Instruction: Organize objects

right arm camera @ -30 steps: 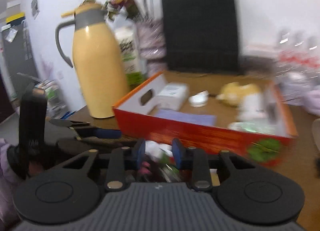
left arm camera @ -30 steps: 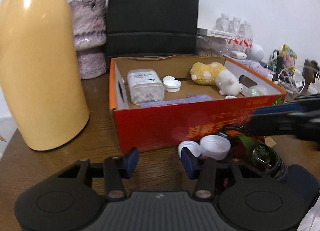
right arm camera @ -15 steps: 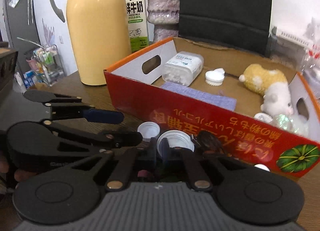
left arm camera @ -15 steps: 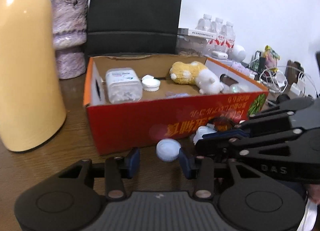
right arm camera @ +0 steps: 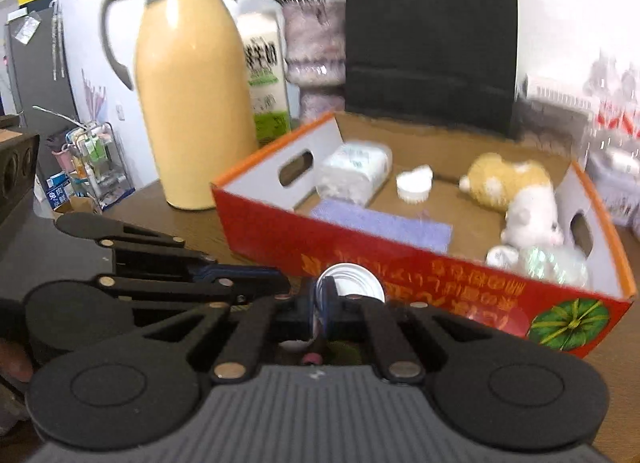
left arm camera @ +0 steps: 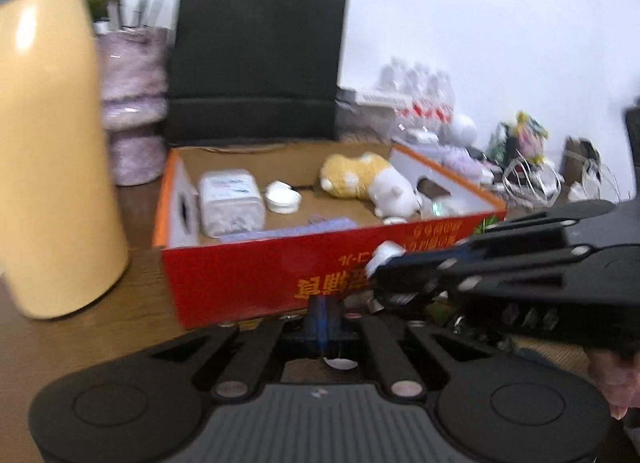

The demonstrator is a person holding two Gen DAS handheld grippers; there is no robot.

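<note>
My left gripper (left arm camera: 324, 311) is shut in front of the red cardboard box (left arm camera: 260, 275). A sliver of small white cap (left arm camera: 340, 363) shows just under its blue pads; I cannot tell whether it is pinched. My right gripper (right arm camera: 322, 303) is shut on the rim of a round white lid (right arm camera: 352, 279), which stands on edge against the box front (right arm camera: 280, 235). In the left wrist view the right gripper (left arm camera: 384, 279) reaches in from the right with the lid (left arm camera: 386, 253) at its tip. The left gripper (right arm camera: 280, 287) lies close beside it.
The box holds a yellow-and-white plush toy (right arm camera: 508, 183), a clear pill container (left arm camera: 230, 203), a white cap (left arm camera: 282, 201) and a purple cloth (right arm camera: 380, 223). A tall yellow thermos (right arm camera: 188, 103), a milk carton (right arm camera: 262, 75), a vase (left arm camera: 132, 103) and a black bag (left arm camera: 256, 63) stand behind.
My left jaws have shut where a small white cap lay between them. The right gripper, open a second ago, shut on the white lid and now holds it up against the box front.
</note>
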